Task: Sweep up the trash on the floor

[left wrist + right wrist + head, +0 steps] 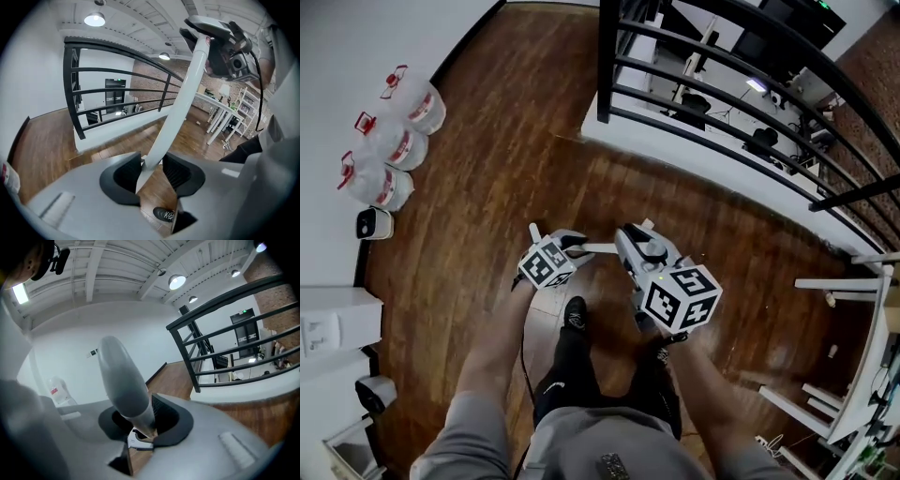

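No trash shows in any view. A long white handle (180, 108) with a grey grip end (206, 22) runs up between the jaws of my left gripper (152, 171), whose pads close on its shaft. My right gripper (138, 420) is shut on the tapered grey grip (124, 380), and it also shows beside the handle's top as the right gripper (234, 54). From the head view, my left gripper (551, 236) and right gripper (636, 230) are side by side above the wooden floor (506, 141), joined by the white handle (598, 248). The tool's lower end is hidden.
Three water jugs (394, 145) stand along the white wall at left. A black railing (722, 103) borders the floor ahead and right. White table frames (853, 309) are at the right, a white cabinet (328, 323) at the lower left. The person's black shoe (574, 314) is below the grippers.
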Demonstrator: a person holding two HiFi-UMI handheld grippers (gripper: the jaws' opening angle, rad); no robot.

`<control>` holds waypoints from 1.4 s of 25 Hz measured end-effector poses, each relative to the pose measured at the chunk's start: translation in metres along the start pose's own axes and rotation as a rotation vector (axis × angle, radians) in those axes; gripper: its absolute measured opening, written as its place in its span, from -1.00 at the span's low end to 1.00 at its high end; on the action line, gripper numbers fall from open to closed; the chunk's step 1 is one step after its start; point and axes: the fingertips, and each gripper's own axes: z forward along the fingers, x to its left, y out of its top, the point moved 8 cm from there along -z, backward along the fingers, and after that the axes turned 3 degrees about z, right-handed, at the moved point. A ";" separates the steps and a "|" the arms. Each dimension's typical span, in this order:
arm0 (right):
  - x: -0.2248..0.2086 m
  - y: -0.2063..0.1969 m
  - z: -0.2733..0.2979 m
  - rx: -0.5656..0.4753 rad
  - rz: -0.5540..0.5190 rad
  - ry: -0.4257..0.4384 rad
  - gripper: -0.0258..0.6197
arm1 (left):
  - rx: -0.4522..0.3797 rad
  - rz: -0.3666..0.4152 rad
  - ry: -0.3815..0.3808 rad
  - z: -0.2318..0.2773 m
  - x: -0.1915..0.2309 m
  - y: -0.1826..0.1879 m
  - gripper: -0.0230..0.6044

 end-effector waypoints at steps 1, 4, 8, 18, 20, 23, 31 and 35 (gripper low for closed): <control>0.000 -0.002 0.010 -0.002 0.019 -0.013 -0.72 | 0.003 0.001 -0.007 -0.002 0.009 -0.006 -0.46; -0.001 -0.009 0.032 -0.001 0.063 -0.051 -0.72 | 0.011 0.003 -0.030 -0.002 0.029 -0.019 -0.46; -0.007 -0.022 0.042 0.017 0.064 -0.098 -0.72 | -0.005 -0.010 -0.060 0.013 0.039 -0.033 -0.45; -0.068 -0.031 -0.033 0.025 0.101 -0.282 -0.73 | -0.064 0.034 -0.163 0.093 -0.007 0.006 -0.41; -0.082 -0.029 -0.058 0.014 0.101 -0.311 -0.73 | -0.067 0.044 -0.194 0.111 -0.026 0.022 -0.41; -0.104 -0.028 -0.101 -0.001 0.106 -0.366 -0.73 | -0.071 0.066 -0.252 0.143 -0.059 0.047 -0.41; -0.168 -0.026 -0.216 -0.053 0.147 -0.526 -0.73 | -0.090 0.140 -0.388 0.233 -0.144 0.114 -0.41; -0.189 -0.025 -0.266 -0.077 0.160 -0.593 -0.73 | -0.095 0.180 -0.455 0.268 -0.184 0.144 -0.41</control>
